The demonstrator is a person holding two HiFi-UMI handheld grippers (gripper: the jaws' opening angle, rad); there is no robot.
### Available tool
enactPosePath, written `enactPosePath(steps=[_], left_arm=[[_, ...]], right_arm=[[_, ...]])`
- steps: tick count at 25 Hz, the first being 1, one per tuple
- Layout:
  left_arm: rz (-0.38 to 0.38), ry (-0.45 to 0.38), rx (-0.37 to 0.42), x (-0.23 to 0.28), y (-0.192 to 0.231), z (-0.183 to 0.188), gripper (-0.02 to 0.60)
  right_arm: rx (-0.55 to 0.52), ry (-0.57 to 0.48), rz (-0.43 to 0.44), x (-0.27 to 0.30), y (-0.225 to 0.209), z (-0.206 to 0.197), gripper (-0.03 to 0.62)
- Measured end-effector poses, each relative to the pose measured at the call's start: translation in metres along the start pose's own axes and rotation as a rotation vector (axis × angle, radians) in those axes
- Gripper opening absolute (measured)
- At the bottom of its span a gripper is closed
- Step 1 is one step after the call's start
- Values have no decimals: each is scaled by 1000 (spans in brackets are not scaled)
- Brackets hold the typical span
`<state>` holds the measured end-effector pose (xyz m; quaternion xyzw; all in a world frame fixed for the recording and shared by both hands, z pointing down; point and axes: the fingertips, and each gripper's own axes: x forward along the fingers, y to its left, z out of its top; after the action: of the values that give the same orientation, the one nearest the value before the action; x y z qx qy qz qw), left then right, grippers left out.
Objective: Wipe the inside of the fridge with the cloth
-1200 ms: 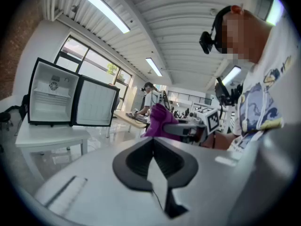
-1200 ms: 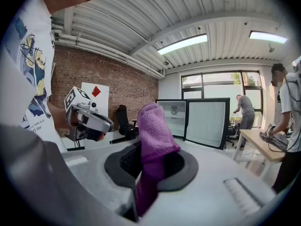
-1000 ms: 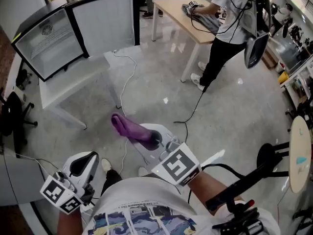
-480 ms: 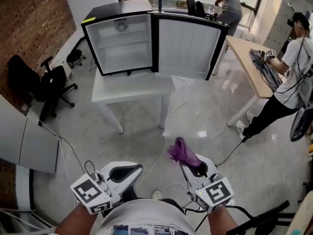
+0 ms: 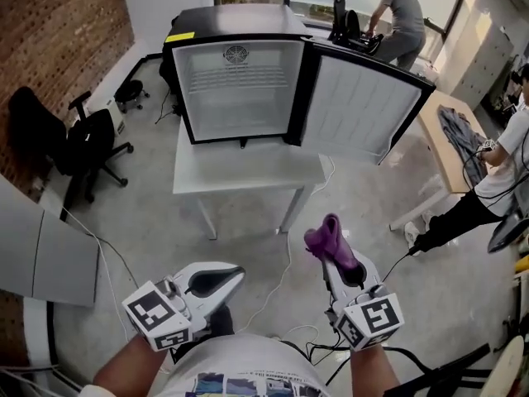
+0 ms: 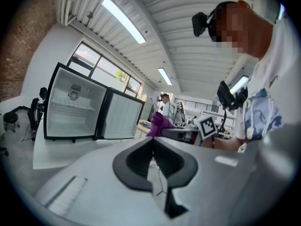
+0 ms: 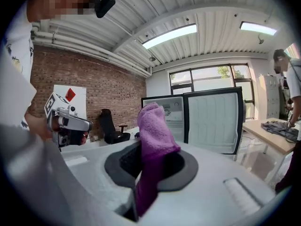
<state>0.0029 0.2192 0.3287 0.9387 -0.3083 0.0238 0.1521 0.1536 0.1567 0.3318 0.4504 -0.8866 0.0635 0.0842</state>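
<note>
Purple cloth [image 5: 324, 240] held before the open fridge [image 5: 240, 89]
The right claw [image 5: 335, 253] clamped the cloth; the left claw [image 5: 233, 275] was closed, empty.

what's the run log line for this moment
right tool: shut on purple cloth | left tool: shut, empty | fridge: open, not yet reached

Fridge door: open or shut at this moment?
Open: the fridge door stands swung out to the right, and the fridge shows its white inside.

Bright ceiling strip lights, fisheye edges, sharp
</note>
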Motion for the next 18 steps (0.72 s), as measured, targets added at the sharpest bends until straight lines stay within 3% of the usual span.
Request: enactPosePath(steps=[7, 18], left_arm=[[-62, 19, 38, -38, 80, 34, 8], [-57, 5, 35, -67, 170, 61, 8]], right_arm=[[-9, -36, -124, 103, 3, 38, 52], [-6, -68, -268, 231, -28, 84, 52]])
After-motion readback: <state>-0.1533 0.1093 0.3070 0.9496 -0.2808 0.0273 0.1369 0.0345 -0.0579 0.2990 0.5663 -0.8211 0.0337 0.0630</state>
